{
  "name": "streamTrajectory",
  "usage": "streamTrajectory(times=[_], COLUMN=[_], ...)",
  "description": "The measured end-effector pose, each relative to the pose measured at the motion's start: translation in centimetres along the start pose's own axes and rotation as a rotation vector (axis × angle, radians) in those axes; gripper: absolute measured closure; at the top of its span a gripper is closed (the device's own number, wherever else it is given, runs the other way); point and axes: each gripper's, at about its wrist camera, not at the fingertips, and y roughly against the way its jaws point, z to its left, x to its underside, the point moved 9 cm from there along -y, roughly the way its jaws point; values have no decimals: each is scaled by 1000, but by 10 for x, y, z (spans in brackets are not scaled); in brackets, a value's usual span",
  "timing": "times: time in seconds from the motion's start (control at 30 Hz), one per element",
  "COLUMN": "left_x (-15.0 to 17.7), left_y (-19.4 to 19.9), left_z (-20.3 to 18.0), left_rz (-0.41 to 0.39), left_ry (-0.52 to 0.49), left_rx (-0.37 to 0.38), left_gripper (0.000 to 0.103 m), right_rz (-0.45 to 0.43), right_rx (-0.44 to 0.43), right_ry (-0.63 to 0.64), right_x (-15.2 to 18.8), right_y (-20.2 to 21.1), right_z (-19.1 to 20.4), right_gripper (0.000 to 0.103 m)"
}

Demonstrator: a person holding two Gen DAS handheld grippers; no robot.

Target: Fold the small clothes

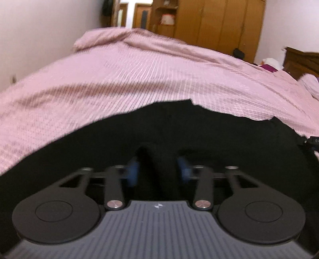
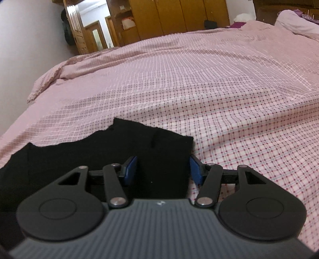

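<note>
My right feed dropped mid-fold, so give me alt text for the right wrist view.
The right gripper is open, its blue-padded fingers straddling the right edge of a black fabric garment lying on a pink checked bedsheet. Wooden wardrobes and a doorway stand beyond the bed.

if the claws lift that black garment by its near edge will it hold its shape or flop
Probably flop: the black garment lies flat and follows the checked bedspread, with an uneven far edge, so it looks like soft thin cloth. It likely weighs little and would sag between the left claw and right claw. It may drag rather than slide on the cloth beneath.
</note>
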Motion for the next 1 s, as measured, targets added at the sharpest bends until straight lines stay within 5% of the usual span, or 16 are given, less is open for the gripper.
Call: streamTrajectory(times=[0.03,0.23,0.4,0.47,0.53,0.63,0.7,0.77,0.83,1.0], left_x=[-3,-38,-27,-14,-10,-13,-15,-18,-22,-27], left_y=[4,24,-25,-43,-46,-45,-40,-31,-19,21], left_z=[-3,-19,-11,-3,4,13,17,19,23,34], left_rz=[-21,-207,-83,-22,-34,-24,-17,-17,-25,-32], left_ry=[-7,-66,-80,-80,-66,-35,-19,-20,-23,3], left_rx=[16,52,-20,-59,-88,-126,-125,-133,-149,-160], left_gripper=[86,88,86,75,54,40,36,35,33,32], right_rz=[-19,-194,-139,-93,-71,-55,-54,-53,-56,-53], right_rx=[-9,80,163,174,177,182,182,185,180,103], right_ry=[7,89,98,91,87,86,84,75,57,58], right_x=[-2,-20,-11,-6,-4,-3,-3,-3,-5,-6], right_y=[4,27,6,-3,-7,-10,-9,-4,8,49], right_z=[2,5,-5,-9,-10,-11,-10,-9,-9,8], right_gripper=[89,92,93,92,89,88,82,55,40,40])
